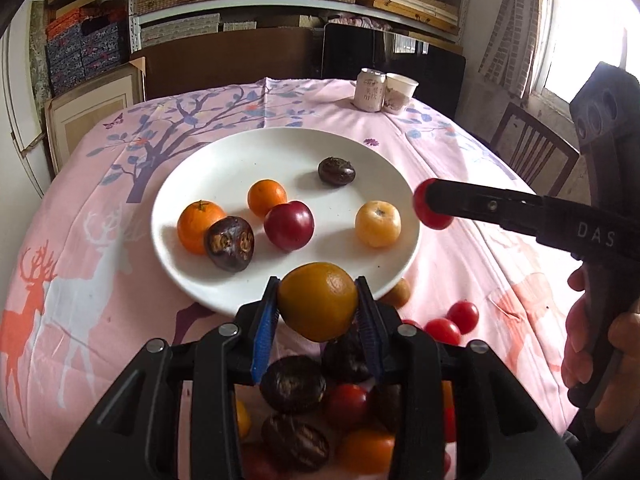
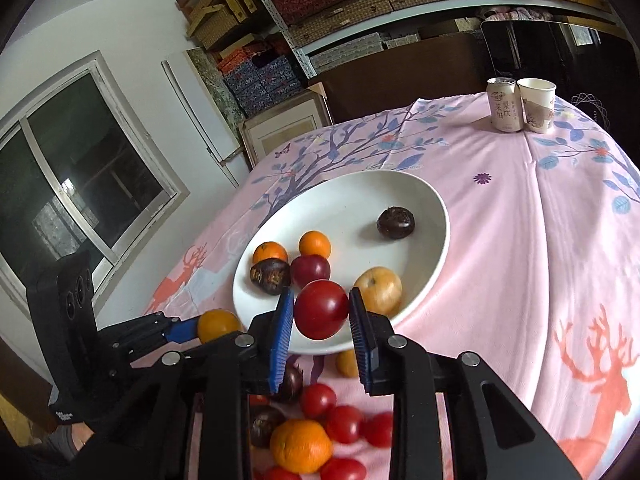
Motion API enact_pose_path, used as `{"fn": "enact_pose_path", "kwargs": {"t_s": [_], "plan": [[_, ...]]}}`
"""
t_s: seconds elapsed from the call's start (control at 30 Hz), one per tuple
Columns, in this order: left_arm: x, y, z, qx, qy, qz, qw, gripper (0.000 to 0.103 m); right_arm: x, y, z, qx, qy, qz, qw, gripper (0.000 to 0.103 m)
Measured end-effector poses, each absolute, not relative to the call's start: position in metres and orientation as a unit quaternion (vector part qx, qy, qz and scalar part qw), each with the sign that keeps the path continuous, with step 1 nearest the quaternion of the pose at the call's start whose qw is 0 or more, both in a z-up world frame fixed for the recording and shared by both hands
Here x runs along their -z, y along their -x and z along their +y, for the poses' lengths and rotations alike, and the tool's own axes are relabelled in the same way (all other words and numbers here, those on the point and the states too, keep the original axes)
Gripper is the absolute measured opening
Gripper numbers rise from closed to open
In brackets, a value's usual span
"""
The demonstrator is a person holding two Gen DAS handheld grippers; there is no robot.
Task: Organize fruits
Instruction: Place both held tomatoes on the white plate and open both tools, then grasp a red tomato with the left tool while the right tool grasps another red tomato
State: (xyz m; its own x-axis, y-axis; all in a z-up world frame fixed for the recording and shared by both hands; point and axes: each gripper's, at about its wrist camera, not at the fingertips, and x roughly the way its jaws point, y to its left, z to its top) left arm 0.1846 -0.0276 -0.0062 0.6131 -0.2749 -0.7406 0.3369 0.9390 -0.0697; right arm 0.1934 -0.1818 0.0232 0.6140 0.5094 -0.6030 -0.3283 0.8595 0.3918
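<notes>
A white plate (image 1: 208,184) (image 2: 424,216) on the pink cloth holds several fruits: oranges, dark passion fruits, a red plum (image 1: 289,225) and a yellow fruit (image 1: 377,224). My left gripper (image 1: 318,304) is shut on a yellow-orange fruit (image 1: 318,300) just above the plate's near rim; it also shows in the right wrist view (image 2: 218,325). My right gripper (image 2: 320,312) is shut on a red tomato (image 2: 321,309) over the plate's near edge; in the left wrist view the tomato (image 1: 430,210) hangs at the plate's right rim.
A pile of loose tomatoes, oranges and dark fruits (image 2: 316,424) (image 1: 320,412) lies on the cloth in front of the plate. A drink can (image 1: 369,90) and a paper cup (image 1: 400,92) stand at the table's far side. A wooden chair (image 1: 528,152) stands to the right.
</notes>
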Motion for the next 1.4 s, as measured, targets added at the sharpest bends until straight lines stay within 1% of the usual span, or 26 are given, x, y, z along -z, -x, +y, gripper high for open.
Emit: {"fn": "enact_pose_path", "kwargs": {"t_s": [0.03, 0.07, 0.1, 0.13, 0.17, 0.23, 0.43, 0.57, 0.67, 0.7, 0.77, 0.8, 1.0, 1.03, 1.1, 1.13, 1.3, 1.4], "plan": [[0.01, -0.193, -0.031, 0.167, -0.043, 0.411, 0.895, 0.037, -0.021, -0.201, -0.178, -0.234, -0.119, 0.373, 0.89, 0.032], [0.014, -0.201, -0.034, 0.161, -0.047, 0.415, 0.894, 0.041, -0.019, -0.205, -0.175, -0.232, -0.116, 0.375, 0.89, 0.035], [0.015, -0.206, -0.033, 0.156, -0.045, 0.417, 0.894, 0.047, -0.019, -0.207, -0.173, -0.228, -0.113, 0.375, 0.892, 0.049], [0.014, -0.208, -0.03, 0.149, -0.038, 0.414, 0.897, 0.058, -0.02, -0.204, -0.173, -0.225, -0.113, 0.366, 0.896, 0.056], [0.012, -0.207, -0.026, 0.148, -0.03, 0.409, 0.9, 0.062, -0.022, -0.2, -0.173, -0.225, -0.112, 0.36, 0.899, 0.056], [0.006, -0.199, -0.019, 0.148, -0.029, 0.399, 0.904, 0.063, -0.024, -0.189, -0.174, -0.224, -0.107, 0.352, 0.903, 0.056], [-0.003, -0.137, 0.008, 0.166, -0.04, 0.384, 0.907, 0.063, -0.019, -0.13, -0.203, -0.212, -0.117, 0.324, 0.914, 0.056], [0.01, -0.086, 0.023, 0.168, -0.074, 0.381, 0.906, 0.063, 0.003, -0.098, -0.23, -0.196, -0.149, 0.326, 0.913, 0.059], [0.026, -0.066, 0.025, 0.154, -0.103, 0.382, 0.905, 0.062, 0.015, -0.085, -0.237, -0.187, -0.151, 0.326, 0.914, 0.059], [0.031, -0.063, 0.026, 0.148, -0.108, 0.385, 0.904, 0.061, 0.017, -0.083, -0.237, -0.185, -0.151, 0.326, 0.915, 0.059], [0.04, -0.063, 0.026, 0.144, -0.107, 0.395, 0.901, 0.047, 0.02, -0.081, -0.237, -0.181, -0.151, 0.326, 0.915, 0.059], [0.044, -0.065, 0.027, 0.142, -0.107, 0.397, 0.9, 0.045, 0.022, -0.08, -0.237, -0.178, -0.15, 0.326, 0.916, 0.059], [0.058, -0.086, 0.023, 0.131, -0.09, 0.42, 0.893, 0.044, 0.02, -0.079, -0.237, -0.185, -0.147, 0.318, 0.918, 0.059], [0.056, -0.087, 0.023, 0.134, -0.086, 0.416, 0.896, 0.044, 0.02, -0.079, -0.237, -0.186, -0.149, 0.318, 0.918, 0.059], [0.054, -0.086, 0.021, 0.133, -0.09, 0.404, 0.9, 0.039, 0.021, -0.081, -0.238, -0.188, -0.152, 0.322, 0.915, 0.059], [0.053, -0.085, 0.022, 0.14, -0.084, 0.401, 0.902, 0.038, 0.022, -0.082, -0.239, -0.189, -0.154, 0.324, 0.914, 0.059], [0.039, -0.071, 0.034, 0.144, -0.051, 0.351, 0.924, 0.038, 0.022, -0.079, -0.231, -0.206, -0.135, 0.33, 0.911, 0.059], [0.038, -0.071, 0.038, 0.138, -0.037, 0.348, 0.927, 0.038, 0.026, -0.074, -0.221, -0.217, -0.11, 0.341, 0.908, 0.059]]}}
